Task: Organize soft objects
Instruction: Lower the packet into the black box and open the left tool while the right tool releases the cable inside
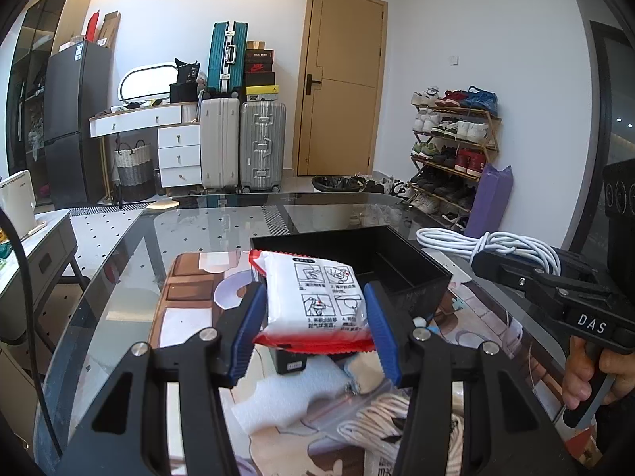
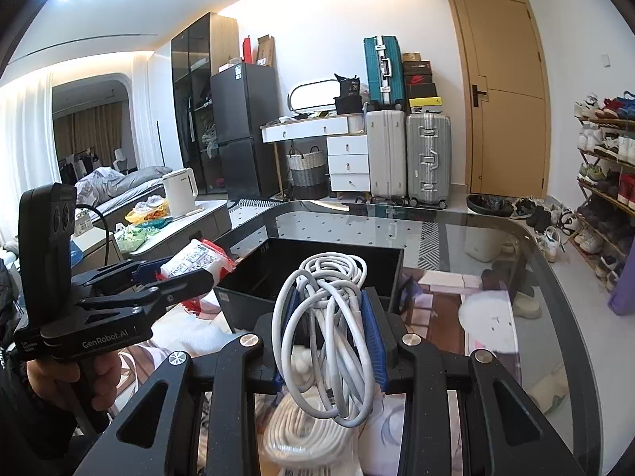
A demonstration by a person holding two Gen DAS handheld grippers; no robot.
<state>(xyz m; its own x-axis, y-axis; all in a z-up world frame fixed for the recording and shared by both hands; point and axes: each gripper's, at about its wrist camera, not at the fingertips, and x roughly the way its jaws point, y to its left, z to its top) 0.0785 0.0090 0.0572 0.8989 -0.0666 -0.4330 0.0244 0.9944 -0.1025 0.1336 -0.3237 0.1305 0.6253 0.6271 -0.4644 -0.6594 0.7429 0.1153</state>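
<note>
Two grippers up over the glass table (image 1: 119, 261), both loaded. Largest task item is the black box (image 1: 397, 261), open top, sitting on the table ahead of both tools; from the right wrist view I see its inside wall and near rim just beyond the cable. My right gripper (image 2: 329, 337) is clamped tight on a coiled white cable (image 2: 325, 317), blue pads (image 2: 375, 333) pressing the bundle from both sides, loops hanging below the fingers and standing up above them, clear of the table. In the left wrist view that same cable shows at the right, beside the box. My left gripper (image 1: 315, 325) is part-spread and pinching a white tissue pack (image 1: 317, 297) with red ends, pads on its two long sides, printed instruction panels facing up, the pack held off the glass just short of the box's near left corner. Below the grippers on the table: a second white cord bundle (image 2: 301, 432), a piece of white foam (image 1: 289, 392), and a small black block (image 1: 291, 361) under the pack. A hand (image 1: 591, 377) grips the right tool's handle.
</note>
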